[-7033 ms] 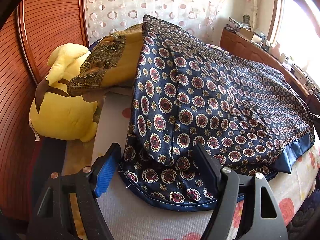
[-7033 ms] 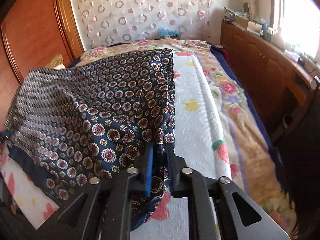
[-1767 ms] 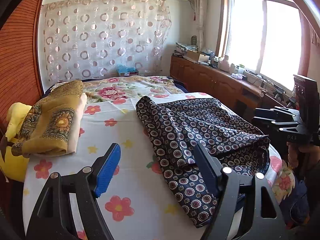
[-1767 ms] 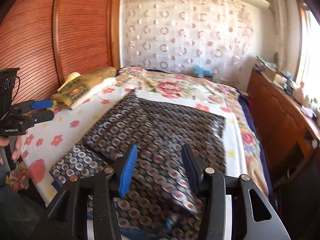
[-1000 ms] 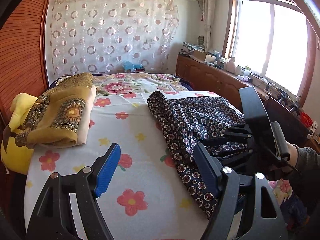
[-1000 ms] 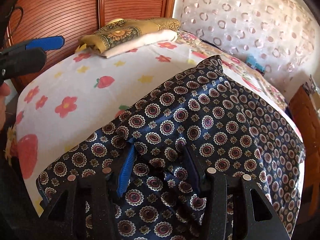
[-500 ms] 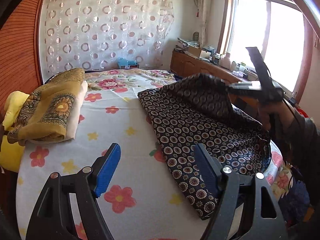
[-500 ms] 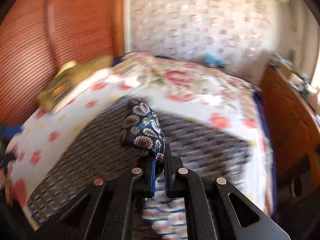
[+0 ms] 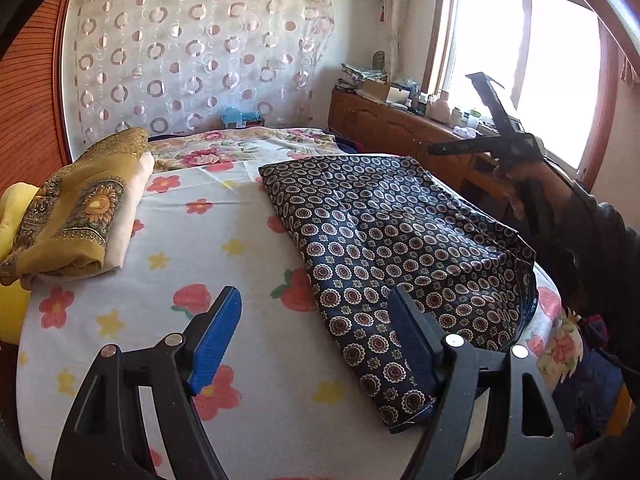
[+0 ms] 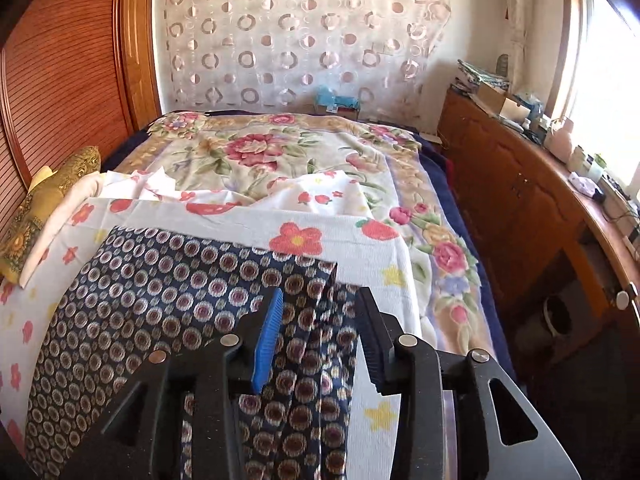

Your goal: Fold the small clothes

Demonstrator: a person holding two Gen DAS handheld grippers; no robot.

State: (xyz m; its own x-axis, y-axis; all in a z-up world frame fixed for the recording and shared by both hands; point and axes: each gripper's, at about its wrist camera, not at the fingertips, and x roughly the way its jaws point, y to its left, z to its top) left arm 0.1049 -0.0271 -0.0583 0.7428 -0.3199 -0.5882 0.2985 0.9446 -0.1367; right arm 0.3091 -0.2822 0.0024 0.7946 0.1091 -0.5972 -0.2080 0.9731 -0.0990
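Now that the navy patterned cloth [image 9: 384, 240] lies flat again, where half a second ago its right part was pinched and lifted in a peak, a fold looks freshly laid: the right gripper [image 10: 320, 332] has let go and its jaws are opening, with a ridge of the fabric seen between them but no pad pressing on it. By my reading, one fold is finished and the next grip can be chosen.

The cloth sits on the right half of the bed [image 9: 248, 184], on the flowered sheet, a long dark band running from near to far. Its left edge is straight, its right side rumpled and hanging slightly over the mattress edge. Folded ochre cloths [image 9: 76, 208] rest well apart at the far left.

The left gripper [image 9: 316, 332] hangs wide and empty over the near end of the cloth.
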